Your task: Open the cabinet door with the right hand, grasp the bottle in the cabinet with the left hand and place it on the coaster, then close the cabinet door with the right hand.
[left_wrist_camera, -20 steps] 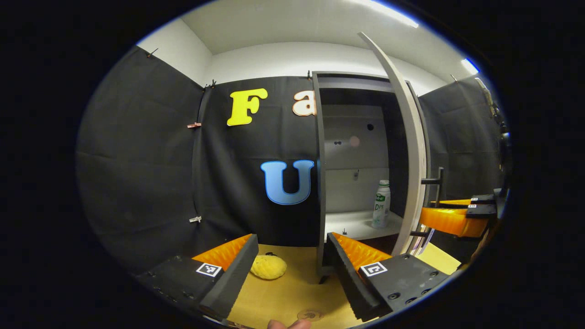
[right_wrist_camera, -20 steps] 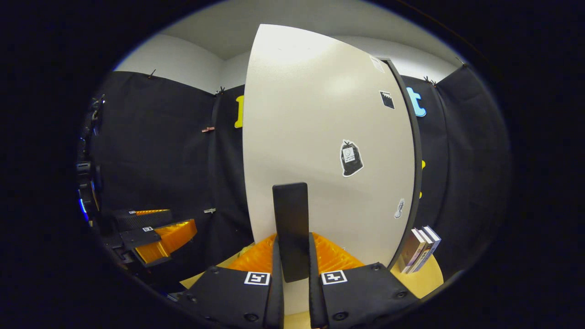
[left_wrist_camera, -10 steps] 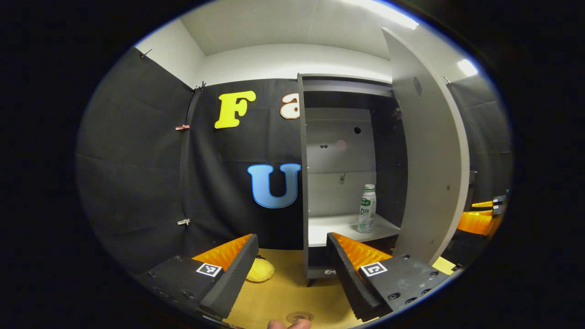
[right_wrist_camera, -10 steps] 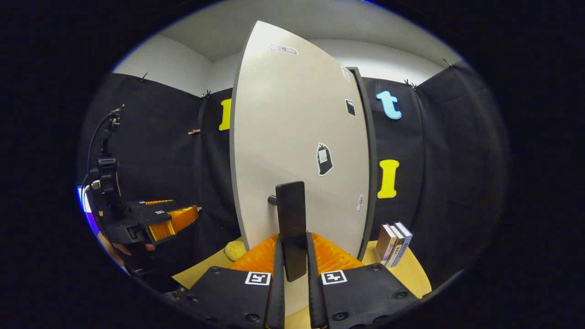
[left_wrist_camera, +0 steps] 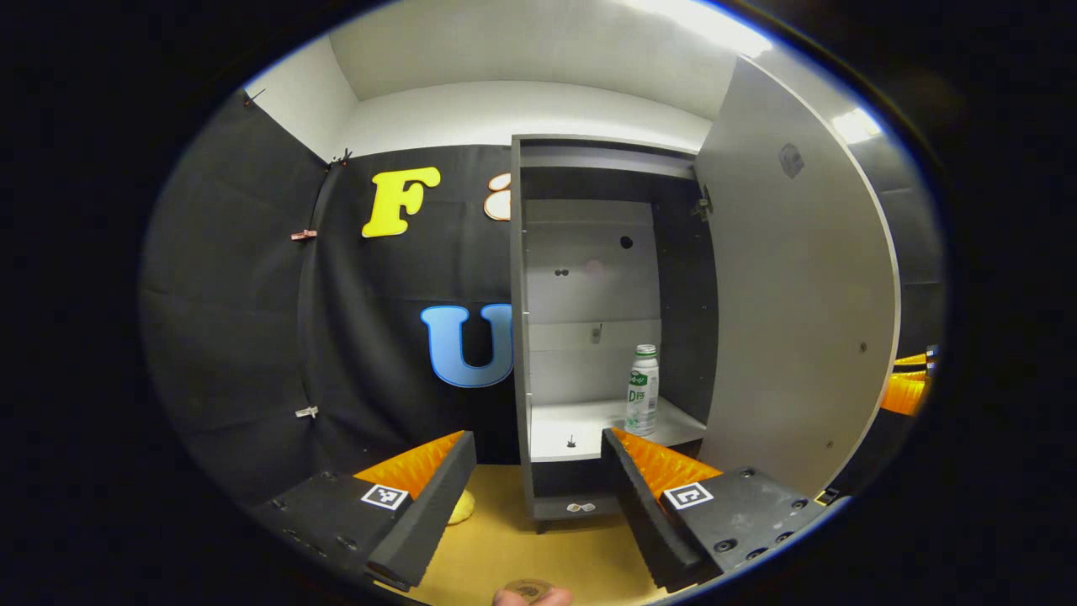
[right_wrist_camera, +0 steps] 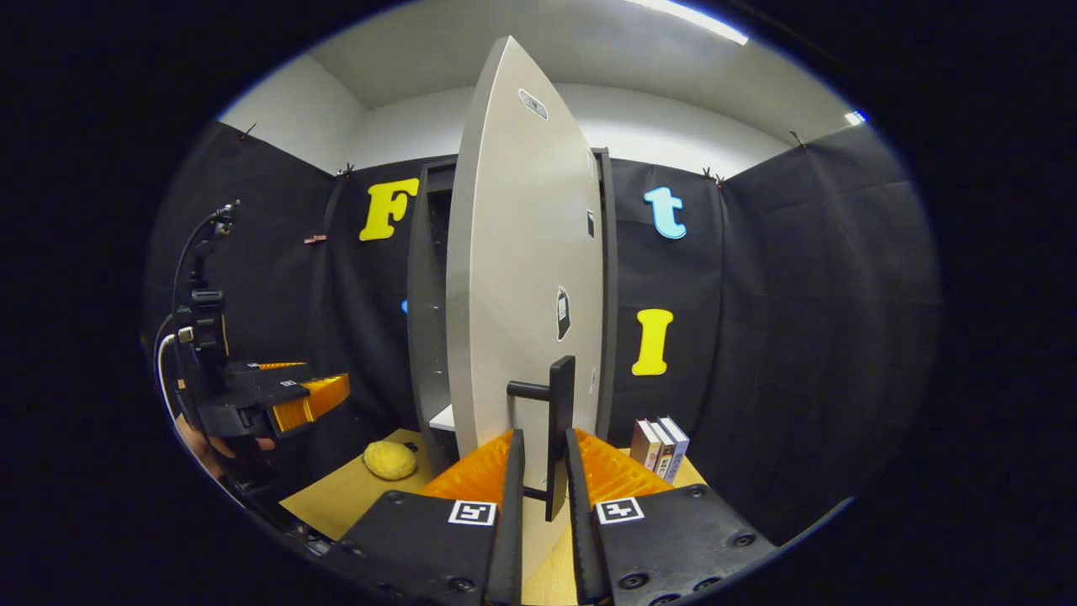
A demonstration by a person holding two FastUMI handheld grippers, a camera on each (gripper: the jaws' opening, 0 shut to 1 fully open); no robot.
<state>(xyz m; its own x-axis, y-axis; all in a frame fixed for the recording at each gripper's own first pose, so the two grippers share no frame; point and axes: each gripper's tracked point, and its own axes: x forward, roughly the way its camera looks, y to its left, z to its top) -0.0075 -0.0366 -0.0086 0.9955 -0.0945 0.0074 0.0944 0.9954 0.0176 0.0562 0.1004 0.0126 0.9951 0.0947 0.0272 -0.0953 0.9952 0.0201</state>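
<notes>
Door swung wider since a second ago

Your right hand-held gripper (right_wrist_camera: 543,505) is clamped on the cabinet door (right_wrist_camera: 522,278) handle (right_wrist_camera: 557,421). Your left hand-held gripper (left_wrist_camera: 538,497) is spread wide, short of the cabinet (left_wrist_camera: 589,303); the bottle (left_wrist_camera: 642,390) stands upright on its shelf (left_wrist_camera: 589,425).

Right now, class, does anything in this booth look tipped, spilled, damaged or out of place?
Nothing stands out. The white plastic bottle stands upright on the cabinet's pale shelf, the grey cabinet door hangs open, and the three books stand together beside the cabinet.
</notes>
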